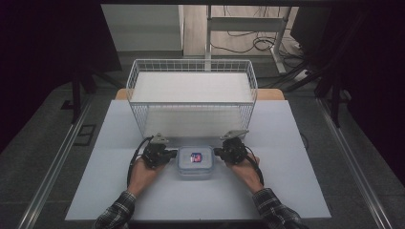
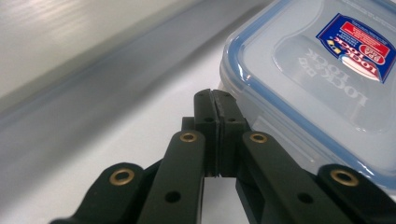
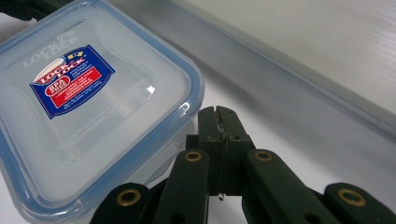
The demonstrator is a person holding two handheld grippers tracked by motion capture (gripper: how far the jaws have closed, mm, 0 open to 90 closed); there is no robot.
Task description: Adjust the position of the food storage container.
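Plaid sleeves (image 1: 114, 212); black hand-held gripper (image 2: 217, 109), brass rivets, grey top plate, black cable.

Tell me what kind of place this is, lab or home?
Probably a lab recording bench: white tabletop on dark floor, loose cables behind, and a staged white wire basket and clear lidded food container.

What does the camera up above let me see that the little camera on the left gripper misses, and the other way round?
The high view takes in the white wire basket, the table, the person's hands and the right gripper. The left gripper view brings close the left gripper with its jaws shut together, right beside the box's side, and the raised lettering on the lid. Both share the clear plastic box with its blue-rimmed lid and red and blue label.
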